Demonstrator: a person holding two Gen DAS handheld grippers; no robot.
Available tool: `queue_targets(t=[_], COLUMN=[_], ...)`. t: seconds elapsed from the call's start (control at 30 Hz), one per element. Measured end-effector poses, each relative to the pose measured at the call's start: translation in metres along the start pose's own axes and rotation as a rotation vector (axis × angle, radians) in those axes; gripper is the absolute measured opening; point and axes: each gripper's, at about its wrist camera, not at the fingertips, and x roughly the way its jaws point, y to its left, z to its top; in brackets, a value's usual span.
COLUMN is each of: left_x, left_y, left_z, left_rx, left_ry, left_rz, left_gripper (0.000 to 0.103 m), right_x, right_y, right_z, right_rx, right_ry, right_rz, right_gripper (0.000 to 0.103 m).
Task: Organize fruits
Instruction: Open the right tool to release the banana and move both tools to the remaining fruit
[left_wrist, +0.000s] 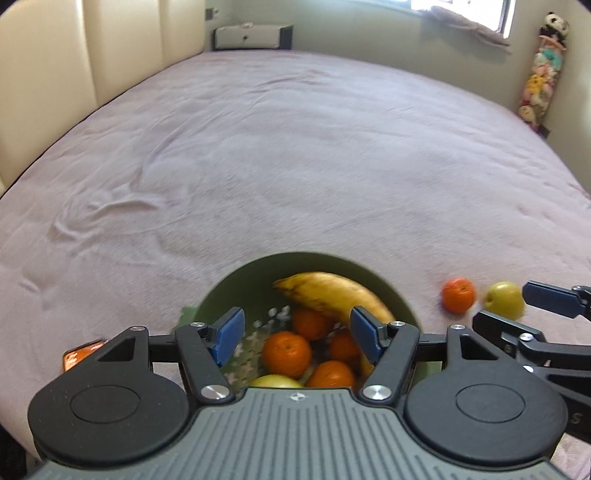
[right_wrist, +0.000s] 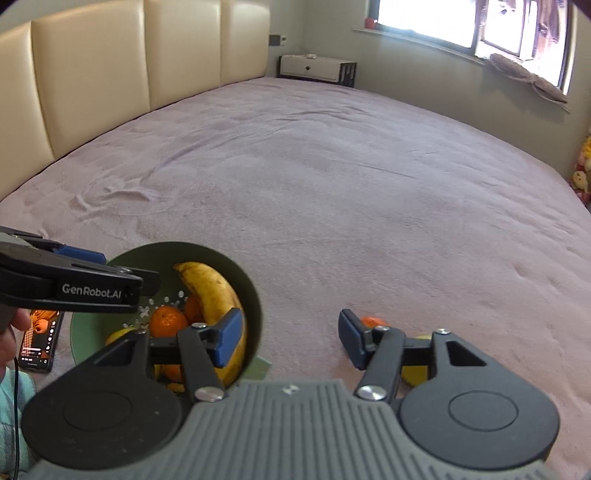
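Note:
A green bowl (left_wrist: 258, 269) sits on the bed and holds a banana (left_wrist: 332, 291), several oranges (left_wrist: 286, 352) and a yellow-green apple (left_wrist: 275, 382). My left gripper (left_wrist: 297, 336) is open and empty, hovering over the bowl. A loose orange (left_wrist: 458, 295) and a loose yellow-green apple (left_wrist: 504, 299) lie on the bed right of the bowl. My right gripper (right_wrist: 291, 341) is open and empty; the bowl (right_wrist: 243, 280) with its banana (right_wrist: 214, 291) is at its left finger, and the loose orange (right_wrist: 373, 320) and apple (right_wrist: 415, 373) lie behind its right finger.
The mauve bedspread (left_wrist: 295, 166) stretches far ahead. A padded cream headboard (right_wrist: 92, 81) runs along the left. A phone (right_wrist: 38, 339) lies left of the bowl. A nightstand (right_wrist: 314, 68) and a window (right_wrist: 443, 18) are at the far wall.

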Motion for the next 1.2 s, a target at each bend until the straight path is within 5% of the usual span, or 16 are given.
queue_targets(t=[0.33, 0.83, 1.03, 1.2], left_x=[-0.005, 0.018, 0.026, 0.036], left_y=[-0.034, -0.093, -0.097, -0.107], left_z=[-0.006, -0.030, -0.023, -0.011], left_rx=[0.049, 0.261, 0.230, 0.226], left_ry=[-0.055, -0.051, -0.027, -0.016], left_rz=[-0.140, -0.224, -0.323, -0.337], left_gripper=[0.077, 0.077, 0.077, 0.073], right_x=[-0.025, -0.005, 0.005, 0.019], right_y=[-0.045, -0.084, -0.100, -0.112], right_z=[-0.035, -0.077, -0.076, -0.070], right_rx=[0.140, 0.226, 0.237, 0.274], right_ry=[-0.018, 0.060, 0.048, 0.036], right_rz=[-0.083, -0.135, -0.155, -0.151], right_gripper=[0.060, 0.064, 0.063, 0.063])
